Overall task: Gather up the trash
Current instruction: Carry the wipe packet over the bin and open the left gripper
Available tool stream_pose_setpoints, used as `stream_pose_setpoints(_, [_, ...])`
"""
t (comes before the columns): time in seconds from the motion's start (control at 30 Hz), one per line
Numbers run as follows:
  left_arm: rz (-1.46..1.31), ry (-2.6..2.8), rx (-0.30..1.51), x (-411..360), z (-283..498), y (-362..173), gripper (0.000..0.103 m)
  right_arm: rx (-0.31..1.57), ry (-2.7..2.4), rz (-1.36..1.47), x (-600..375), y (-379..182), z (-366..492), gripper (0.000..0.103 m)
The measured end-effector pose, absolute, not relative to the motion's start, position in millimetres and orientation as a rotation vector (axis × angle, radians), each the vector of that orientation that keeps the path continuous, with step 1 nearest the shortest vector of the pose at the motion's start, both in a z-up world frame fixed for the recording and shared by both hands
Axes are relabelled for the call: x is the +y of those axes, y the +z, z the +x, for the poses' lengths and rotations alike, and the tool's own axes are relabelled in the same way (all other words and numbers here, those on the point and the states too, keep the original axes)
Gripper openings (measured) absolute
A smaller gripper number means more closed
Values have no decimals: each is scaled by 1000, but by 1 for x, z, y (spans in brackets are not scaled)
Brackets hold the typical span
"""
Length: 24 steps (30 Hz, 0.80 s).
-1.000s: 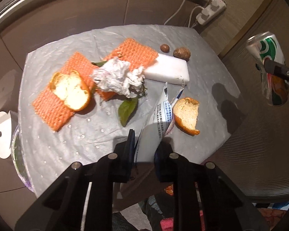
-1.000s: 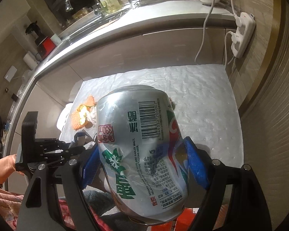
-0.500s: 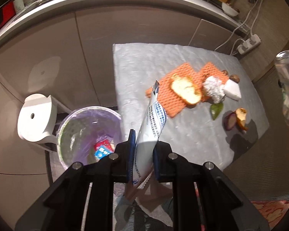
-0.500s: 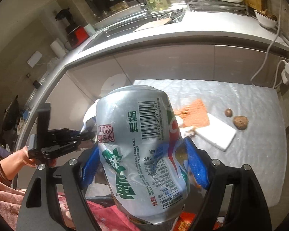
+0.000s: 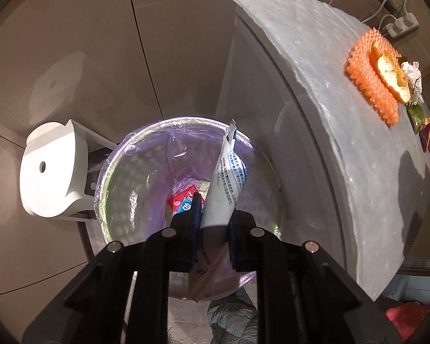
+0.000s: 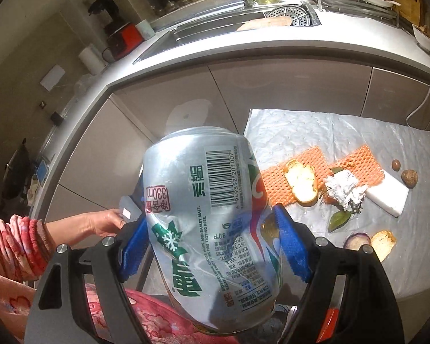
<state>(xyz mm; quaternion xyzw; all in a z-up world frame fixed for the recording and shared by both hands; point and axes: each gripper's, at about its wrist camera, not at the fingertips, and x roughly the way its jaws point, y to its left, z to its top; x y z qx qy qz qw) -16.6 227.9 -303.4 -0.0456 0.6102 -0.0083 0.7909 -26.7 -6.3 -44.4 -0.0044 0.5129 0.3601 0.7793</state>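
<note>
My left gripper (image 5: 213,223) is shut on a white and blue wrapper (image 5: 228,183) and holds it right above the round bin (image 5: 114,172) lined with a purple bag; a red and blue packet (image 5: 182,202) lies inside. My right gripper (image 6: 212,246) is shut on a dented silver and green beer can (image 6: 212,215), held in the air left of the table. On the table lie orange peels (image 6: 301,185), a crumpled tissue (image 6: 345,189), orange foam nets (image 6: 361,160), a leaf (image 6: 339,219) and an onion piece (image 6: 357,240).
The low table has a white cover (image 5: 315,91). A white sponge block (image 6: 387,197) and two nuts (image 6: 409,177) lie at its right. The bin's white lid (image 5: 47,172) stands open to the left. Cabinet fronts (image 6: 286,86) and a counter stand behind.
My left gripper swung left from the table with the wrapper and now hangs over the bin. My right gripper still holds the can and has turned left, toward the bin side.
</note>
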Motion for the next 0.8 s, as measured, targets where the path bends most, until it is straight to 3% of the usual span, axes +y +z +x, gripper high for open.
stream_pose_setpoints(0.4, [-60,-70,1394,236,-21,-349,17,1120,707,-36,6,-42,-44,81])
stream_pose_setpoints(0.43, [-61,-65,1413,238,-20,-353,21,1120,703,-41,6,-41,-45,81])
stream_pose_setpoints(0.53, [-62,-42,1433,240,-21,-356,55,1123,695,-46,5,-39,-48,81])
stream_pose_setpoints(0.67, [-48,-60,1365,236,-26,-339,67,1127,692,-49,4,-40,-50,81])
stream_pose_setpoints(0.8, [-66,-74,1326,233,-29,-321,71,1128,696,-49,6,-42,-49,81])
